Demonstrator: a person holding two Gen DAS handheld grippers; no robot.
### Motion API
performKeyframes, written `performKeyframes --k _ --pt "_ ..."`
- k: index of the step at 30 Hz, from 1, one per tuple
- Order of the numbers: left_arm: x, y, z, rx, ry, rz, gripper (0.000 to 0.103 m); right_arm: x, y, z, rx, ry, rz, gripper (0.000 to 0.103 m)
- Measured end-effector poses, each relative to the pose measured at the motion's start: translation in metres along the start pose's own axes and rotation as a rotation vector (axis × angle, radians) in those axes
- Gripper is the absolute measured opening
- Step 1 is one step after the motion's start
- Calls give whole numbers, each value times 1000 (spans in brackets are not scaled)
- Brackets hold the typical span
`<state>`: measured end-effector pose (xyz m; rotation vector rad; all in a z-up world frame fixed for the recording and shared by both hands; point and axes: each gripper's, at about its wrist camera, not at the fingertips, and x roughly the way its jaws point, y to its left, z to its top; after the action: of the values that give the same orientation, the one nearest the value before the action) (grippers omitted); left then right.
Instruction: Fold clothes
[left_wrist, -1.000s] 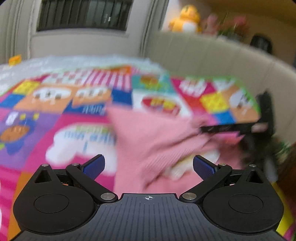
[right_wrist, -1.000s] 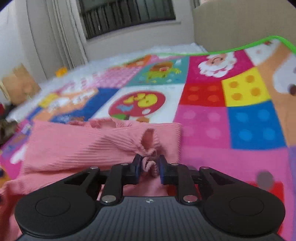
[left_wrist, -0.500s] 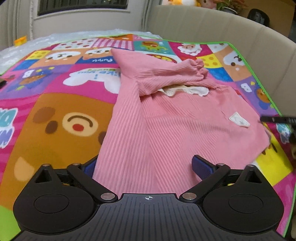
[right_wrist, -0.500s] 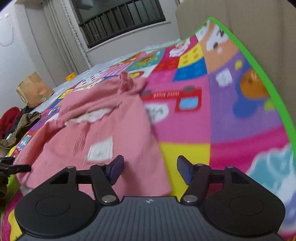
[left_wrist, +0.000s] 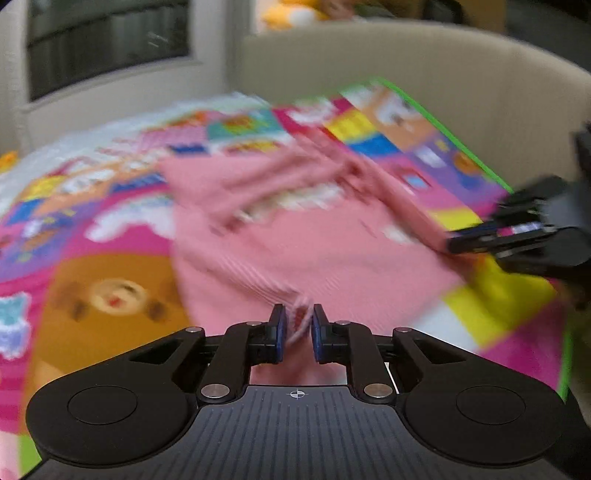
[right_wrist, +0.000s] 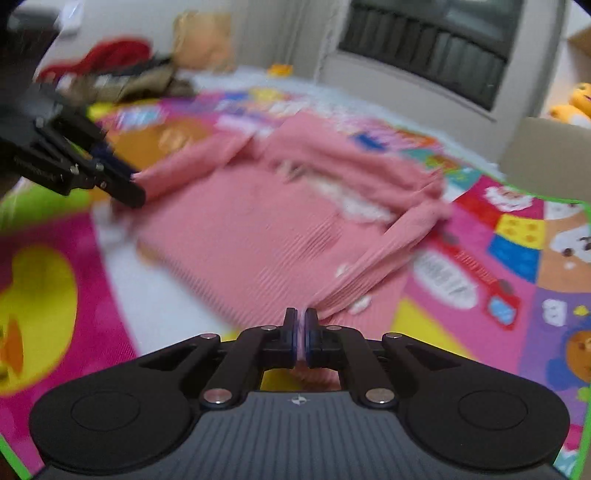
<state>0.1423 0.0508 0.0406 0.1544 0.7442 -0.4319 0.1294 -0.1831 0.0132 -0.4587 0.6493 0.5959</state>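
My left gripper (left_wrist: 295, 328) jaws pinch the pink sweater's (left_wrist: 306, 243) hem; right gripper (right_wrist: 301, 334) jaws clamp its edge lower centre — one sweater, two grippers.

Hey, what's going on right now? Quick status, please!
Left gripper shut on the pink top's hem. Right gripper shut on its other hem corner. Top spread on the play mat, sleeves folded in. Nothing in the way.

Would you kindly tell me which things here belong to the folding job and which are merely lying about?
Belongs to the job:
pink ribbed garment
left gripper, shut on its hem
right gripper, shut on its hem
play mat it lies on

Lying about:
pile of clothes
yellow plush toy
sofa
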Motion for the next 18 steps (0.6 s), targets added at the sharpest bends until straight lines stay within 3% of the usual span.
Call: performKeyframes --k 3,5,8,9,11,17,18 --pt "3 -8 -13 36 48 -17 38 -12 3 -7 12 -16 28 9" --pt "-6 -5 -14 24 34 -33 48 -28 -2 -8 28 -40 59 19" --pt "-23 1 -11 20 -20 -21 70 -43 8 -15 -109 -60 -18 41" --pt "-25 3 -10 30 -27 -1 78 -43 13 -18 -171 -55 -51 42" --pt "-29 6 -7 50 -43 40 82 -42 24 -24 -292 -46 -115 42" --pt "-19 4 -8 67 -14 44 84 -2 40 -8 -338 -68 -101 40" --pt "-18 0 -9 77 -14 35 87 4 40 0 -331 -75 -87 19"
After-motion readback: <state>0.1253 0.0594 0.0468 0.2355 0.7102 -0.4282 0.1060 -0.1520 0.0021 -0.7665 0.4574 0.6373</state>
